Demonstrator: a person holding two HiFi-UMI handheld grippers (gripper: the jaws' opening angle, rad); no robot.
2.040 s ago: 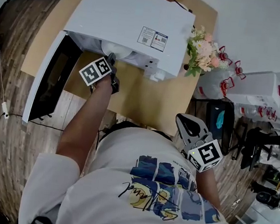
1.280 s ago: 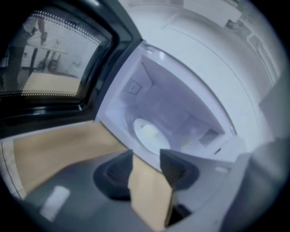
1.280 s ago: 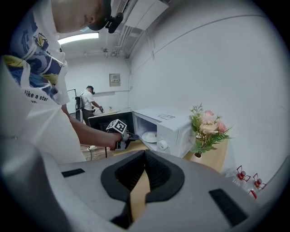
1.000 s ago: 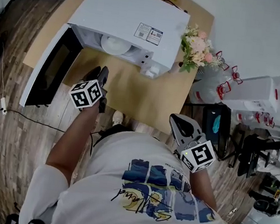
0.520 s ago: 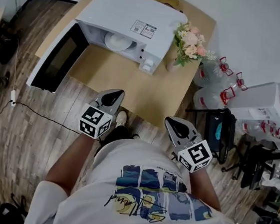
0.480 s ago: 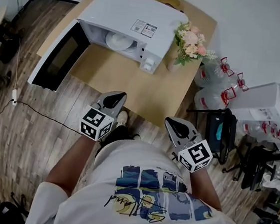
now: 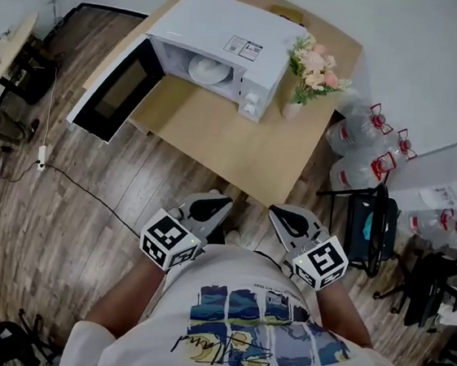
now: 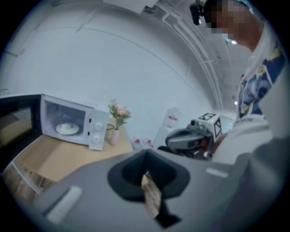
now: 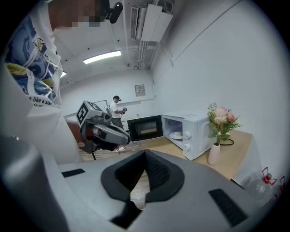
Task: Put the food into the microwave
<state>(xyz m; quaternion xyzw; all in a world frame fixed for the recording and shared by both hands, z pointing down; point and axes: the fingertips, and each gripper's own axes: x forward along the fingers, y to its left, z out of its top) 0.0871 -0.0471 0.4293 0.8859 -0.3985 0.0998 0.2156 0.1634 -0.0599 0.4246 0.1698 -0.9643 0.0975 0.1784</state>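
Note:
The white microwave [image 7: 229, 30] stands on the wooden table [image 7: 242, 139] with its door [image 7: 116, 91] swung wide open. A white plate of food [image 7: 208, 69] rests inside the cavity. Both grippers are held close to the person's body, well short of the table's near edge. My left gripper [image 7: 209, 207] is shut with nothing between its fingers; in its own view the left gripper [image 8: 146, 154] points toward the microwave [image 8: 74, 124] and the plate [image 8: 67, 128]. My right gripper [image 7: 290, 220] is beside it, shut and empty; the right gripper [image 9: 145, 153] faces the microwave [image 9: 190, 129].
A vase of pink flowers [image 7: 311, 68] stands right of the microwave. Large water bottles [image 7: 364, 144] and a black chair [image 7: 371, 227] sit to the table's right. A cable [image 7: 72, 185] runs over the wood floor. Another person [image 9: 117, 106] stands far off.
My left gripper came away from the microwave opening to the person's body and its jaws closed. The plate stayed inside. The person stepped back; the right gripper shifted slightly.

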